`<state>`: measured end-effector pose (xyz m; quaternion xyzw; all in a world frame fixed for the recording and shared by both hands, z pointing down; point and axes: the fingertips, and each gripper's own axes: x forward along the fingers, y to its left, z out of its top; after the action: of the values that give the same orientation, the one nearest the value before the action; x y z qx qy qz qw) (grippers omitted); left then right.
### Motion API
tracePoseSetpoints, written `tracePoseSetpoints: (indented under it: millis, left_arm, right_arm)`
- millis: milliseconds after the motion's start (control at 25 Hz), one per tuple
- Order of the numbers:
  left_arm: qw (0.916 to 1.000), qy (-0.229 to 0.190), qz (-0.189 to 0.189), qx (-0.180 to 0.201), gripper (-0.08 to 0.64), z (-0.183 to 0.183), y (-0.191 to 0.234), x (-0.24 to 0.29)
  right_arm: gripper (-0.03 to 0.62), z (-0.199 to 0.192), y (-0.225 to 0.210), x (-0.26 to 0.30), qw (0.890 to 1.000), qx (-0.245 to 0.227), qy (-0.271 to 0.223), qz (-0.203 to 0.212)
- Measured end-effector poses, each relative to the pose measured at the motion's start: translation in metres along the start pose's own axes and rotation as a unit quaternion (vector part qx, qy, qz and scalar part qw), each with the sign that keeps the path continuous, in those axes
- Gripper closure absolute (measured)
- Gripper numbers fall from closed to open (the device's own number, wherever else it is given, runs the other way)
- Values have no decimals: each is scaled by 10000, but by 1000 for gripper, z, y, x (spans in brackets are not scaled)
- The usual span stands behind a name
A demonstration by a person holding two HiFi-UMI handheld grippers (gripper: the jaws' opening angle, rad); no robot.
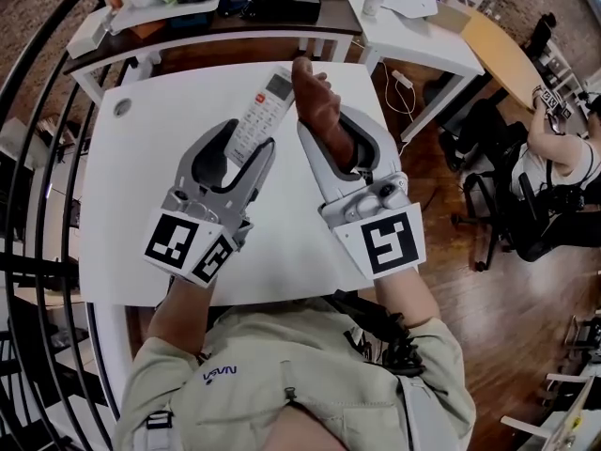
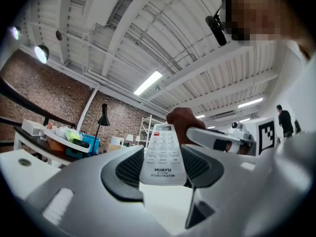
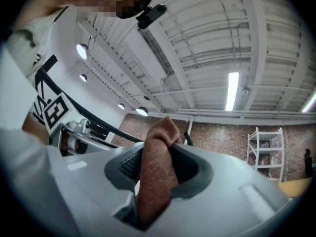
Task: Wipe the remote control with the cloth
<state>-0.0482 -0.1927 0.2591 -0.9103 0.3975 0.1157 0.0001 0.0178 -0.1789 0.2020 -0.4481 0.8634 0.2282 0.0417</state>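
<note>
Left gripper view shows the left gripper [image 2: 163, 171] clamped on the white remote control [image 2: 162, 152], its lower end hidden between the pads. The right gripper [image 3: 159, 168] pinches the brown cloth [image 3: 156, 181], tail lost inside the jaws. Both point toward 12 o'clock over the white table [image 1: 141, 177], the cloth at the remote's 3 o'clock; whether they touch is unclear.
</note>
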Motion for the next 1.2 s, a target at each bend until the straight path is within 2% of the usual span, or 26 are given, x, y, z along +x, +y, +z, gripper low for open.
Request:
tracePoseSetpoints:
  millis: [120, 280, 400, 560, 640, 800, 880, 1000, 1200]
  left_arm:
    - [9981, -145, -80, -596, 318, 5, 4, -1]
    - [9915, -317, -203, -1244, 318, 11, 9, -3]
    - [9869, -369, -279, -1546, 318, 14, 12, -4]
    - [9831, -355, -412, -1746, 316, 11, 9, -3]
    - [9814, -360, -472, -1824, 317, 12, 8, -3]
    - [9774, -380, -698, -1958, 316, 15, -1, -4]
    - [9747, -395, -825, -2038, 316, 17, -6, -5]
    - [9698, -427, -968, -2197, 316, 19, -10, -6]
    - [9620, -532, -1067, -2455, 316, 23, -10, -6]
  right_arm:
    - [466, 2, 12, 0, 9996, 131, -85, 244]
    - [465, 1, 36, 0, 9969, 313, -131, 710]
    - [465, -1, 48, -3, 9931, 575, -150, 1011]
    - [465, -6, 45, -11, 9873, 998, -259, 1213]
    - [465, -7, 34, -14, 9891, 923, -304, 1107]
    - [465, -3, -16, -14, 9961, 810, -312, 177]
    - [465, -2, -33, -12, 9968, 740, -289, -89]
    - [465, -2, -32, -6, 9982, 538, -258, -12]
    - [465, 3, 6, 3, 9977, 272, -325, 530]
